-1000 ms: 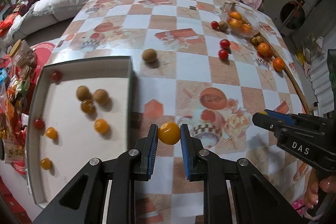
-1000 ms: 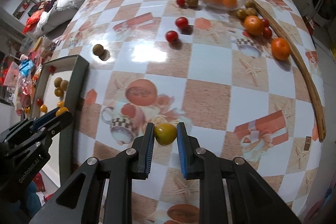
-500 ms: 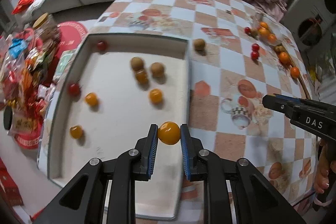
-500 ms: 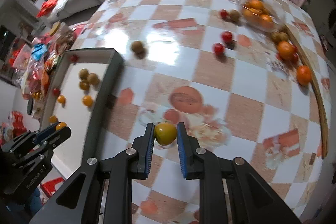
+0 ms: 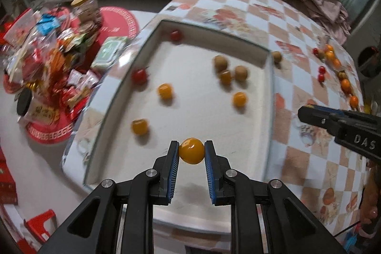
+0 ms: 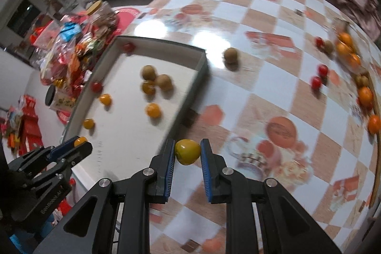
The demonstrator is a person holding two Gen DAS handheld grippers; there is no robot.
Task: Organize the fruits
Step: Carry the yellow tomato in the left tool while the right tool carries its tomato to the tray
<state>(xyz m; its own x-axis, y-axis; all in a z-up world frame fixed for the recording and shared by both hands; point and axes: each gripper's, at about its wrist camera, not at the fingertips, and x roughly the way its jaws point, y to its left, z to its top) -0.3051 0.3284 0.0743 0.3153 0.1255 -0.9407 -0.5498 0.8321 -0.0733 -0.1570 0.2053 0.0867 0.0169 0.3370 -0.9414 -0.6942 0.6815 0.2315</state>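
My left gripper (image 5: 191,150) is shut on a small orange tomato (image 5: 191,151) and hangs over the near part of the white tray (image 5: 215,26). In the tray lie several small fruits: red, orange and brown ones. My right gripper (image 6: 187,150) is shut on a yellow-green fruit (image 6: 187,151) above the table, just right of the tray's dark right wall (image 6: 190,92). In the right wrist view the left gripper (image 6: 71,146) shows at lower left over the tray. In the left wrist view the right gripper (image 5: 307,112) shows at the right.
A brown fruit (image 6: 230,55) lies on the checkered tablecloth beyond the tray's corner. Two red tomatoes (image 6: 319,76), oranges (image 6: 365,94) and a glass bowl of oranges (image 6: 346,47) sit far right. Snack packets (image 5: 47,58) lie on the floor left of the table.
Both grippers have swept left with their fruits. The left one went from over the tablecloth to over the tray. The right one now hangs beside the tray's right wall.
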